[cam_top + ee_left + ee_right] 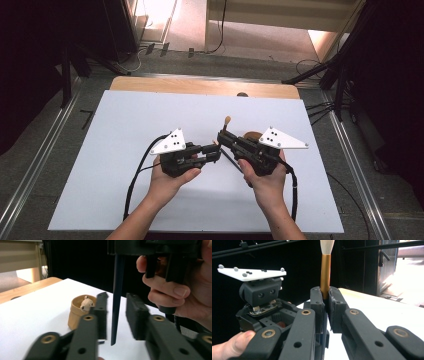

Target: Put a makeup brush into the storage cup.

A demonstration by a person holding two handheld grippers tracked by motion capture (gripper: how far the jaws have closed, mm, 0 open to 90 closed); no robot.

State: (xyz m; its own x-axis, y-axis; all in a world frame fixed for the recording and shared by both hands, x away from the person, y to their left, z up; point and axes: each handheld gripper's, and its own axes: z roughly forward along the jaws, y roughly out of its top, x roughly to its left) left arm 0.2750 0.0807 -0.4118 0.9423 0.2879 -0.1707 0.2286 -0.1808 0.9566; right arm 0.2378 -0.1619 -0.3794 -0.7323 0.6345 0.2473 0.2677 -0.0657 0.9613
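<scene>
A brush with white bristles [327,246], a gold ferrule [325,275] and a thin dark handle [116,302] stands upright over the white table top [125,125]. My right gripper [325,293] is shut on it just below the ferrule. The handle hangs down between the jaws of my left gripper [116,296], which stand apart with a gap on each side of it. Seen from above, the left gripper [216,152] and the right gripper [222,137] meet tip to tip at mid-table, with the brush tip [227,120] poking up above them.
A small tan pot [76,312] with a little bear figure [86,304] in it stands on the table just behind the left jaw. From above, the pot [252,135] sits behind the right gripper. A wooden strip [200,86] borders the far edge.
</scene>
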